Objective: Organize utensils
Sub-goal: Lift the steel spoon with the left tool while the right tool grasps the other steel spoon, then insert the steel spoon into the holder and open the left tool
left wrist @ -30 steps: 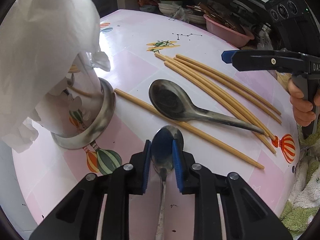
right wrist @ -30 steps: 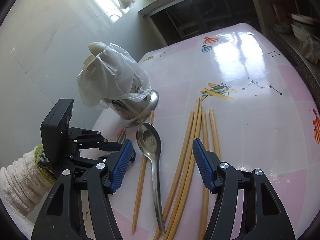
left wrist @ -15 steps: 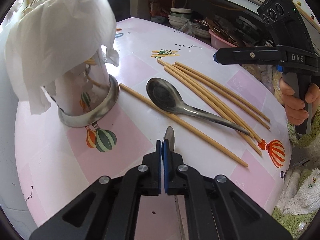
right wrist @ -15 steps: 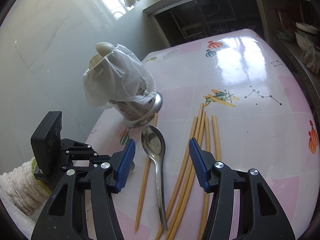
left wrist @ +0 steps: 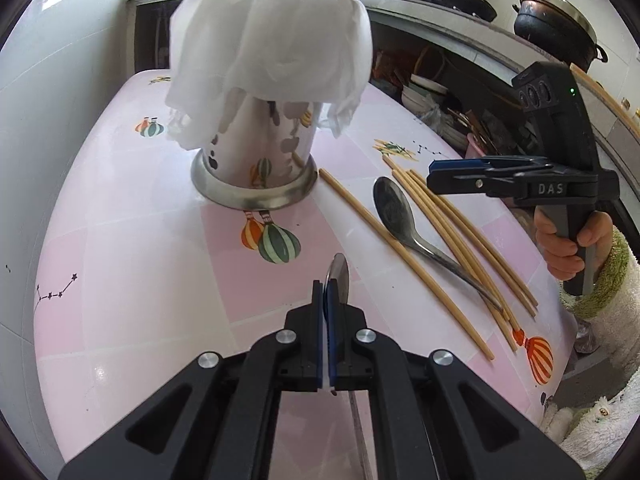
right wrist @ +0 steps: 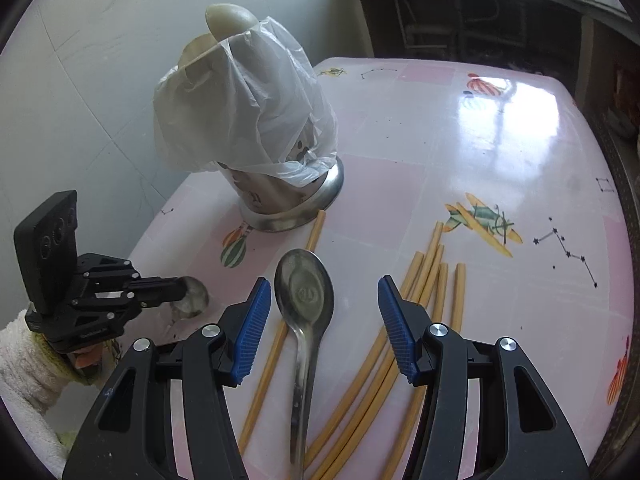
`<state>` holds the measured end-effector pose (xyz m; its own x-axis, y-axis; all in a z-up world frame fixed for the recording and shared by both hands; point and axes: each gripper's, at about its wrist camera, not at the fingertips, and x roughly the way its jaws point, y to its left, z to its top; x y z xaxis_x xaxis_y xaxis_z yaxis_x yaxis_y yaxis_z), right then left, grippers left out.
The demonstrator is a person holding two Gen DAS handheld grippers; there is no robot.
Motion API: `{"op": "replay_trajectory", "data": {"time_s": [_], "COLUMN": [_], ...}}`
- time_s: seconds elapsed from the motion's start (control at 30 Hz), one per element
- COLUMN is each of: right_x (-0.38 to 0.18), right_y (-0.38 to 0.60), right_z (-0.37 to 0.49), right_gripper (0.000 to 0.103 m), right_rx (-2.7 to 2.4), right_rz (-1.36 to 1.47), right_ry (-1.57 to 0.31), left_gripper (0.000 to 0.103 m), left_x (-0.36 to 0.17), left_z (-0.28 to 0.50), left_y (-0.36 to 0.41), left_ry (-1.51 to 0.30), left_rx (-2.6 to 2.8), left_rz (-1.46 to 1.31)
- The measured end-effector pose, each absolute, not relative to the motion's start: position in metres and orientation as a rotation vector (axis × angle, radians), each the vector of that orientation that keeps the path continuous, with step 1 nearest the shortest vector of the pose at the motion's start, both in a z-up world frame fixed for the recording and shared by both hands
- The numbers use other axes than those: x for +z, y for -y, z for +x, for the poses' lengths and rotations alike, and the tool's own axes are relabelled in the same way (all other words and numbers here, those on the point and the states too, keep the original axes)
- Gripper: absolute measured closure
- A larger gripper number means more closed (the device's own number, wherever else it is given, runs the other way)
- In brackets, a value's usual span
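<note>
I hold a small metal spoon [left wrist: 338, 280] clamped edge-on in the left gripper [left wrist: 327, 320], low centre of the left wrist view; its bowl projects past the blue pads and its handle runs back under the jaws. In the right wrist view the same spoon [right wrist: 192, 297] shows at the lower left, raised above the pink table [right wrist: 480, 184].

My right gripper [right wrist: 324, 328] is released, jaws spread wide, hovering over a large spoon [right wrist: 305, 292] that lies flat, bowl pointing up-frame. A bundle of chopsticks [right wrist: 424, 304] lies just right of it; a single chopstick [right wrist: 280, 332] lies along its left side, passing under the left pad.

The steel utensil holder [left wrist: 256, 160] stands upright in the upper centre of the left view, covered by a white plastic bag [left wrist: 272, 36].
</note>
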<state>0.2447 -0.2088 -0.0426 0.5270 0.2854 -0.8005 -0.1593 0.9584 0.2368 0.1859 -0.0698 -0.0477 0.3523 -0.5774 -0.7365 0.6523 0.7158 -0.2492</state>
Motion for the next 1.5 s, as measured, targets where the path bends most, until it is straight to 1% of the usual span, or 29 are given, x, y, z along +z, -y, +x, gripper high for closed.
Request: {"op": "replay_trajectory", "data": {"time_s": [0.13,0.27,0.37,0.43,0.5,0.53,0.67,0.77,0.97,1.13,1.33,1.5], "right_x": [-0.053,-0.067,-0.076,-0.079,-0.079,-0.078,-0.077,-0.076,-0.054,-0.015,0.03,0.058], "right_y": [0.204,0.196,0.193,0.191,0.189,0.189,0.186,0.184,0.18,0.17,0.175,0.191], "right_z": [0.267,0.284,0.293,0.296,0.297,0.297,0.296,0.29,0.278,0.254,0.23,0.212], "right_gripper": [0.047,0.047,0.048,0.055,0.071,0.073,0.089,0.097,0.099,0.1,0.1,0.1], "right_rx": [0.341,0.4,0.439,0.437,0.432,0.428,0.409,0.38,0.301,0.224,0.19,0.176], "right_rz": [0.119,0.095,0.102,0.082,0.07,0.066,0.06,0.044,-0.036,-0.087,-0.064,-0.008], "right_ry": [-1.035,-1.087,-1.134,-1.153,-1.162,-1.163,-1.167,-1.17,-1.119,-1.002,-0.859,-0.778], "left_gripper": [0.102,0.102,0.102,0.102,0.102,0.102,0.102,0.102,0.102,0.102,0.102,0.102], "left_x": [-0.043,-0.045,-0.042,-0.038,-0.035,-0.034,-0.029,-0.025,-0.016,-0.001,0.025,0.061], "left_z": [0.192,0.201,0.204,0.204,0.205,0.205,0.205,0.205,0.203,0.196,0.186,0.172], "left_y": [0.053,0.035,0.024,0.017,0.012,0.01,0.003,0.002,0.0,-0.004,-0.008,-0.009], "left_ry": [-0.901,-0.935,-0.921,-0.902,-0.891,-0.886,-0.863,-0.85,-0.812,-0.768,-0.701,-0.595], "left_rx": [-0.746,-0.691,-0.676,-0.667,-0.659,-0.657,-0.654,-0.657,-0.663,-0.66,-0.642,-0.636], "left_rz": [0.046,-0.025,-0.072,-0.079,-0.091,-0.095,-0.103,-0.116,-0.121,-0.121,-0.12,-0.1]}}
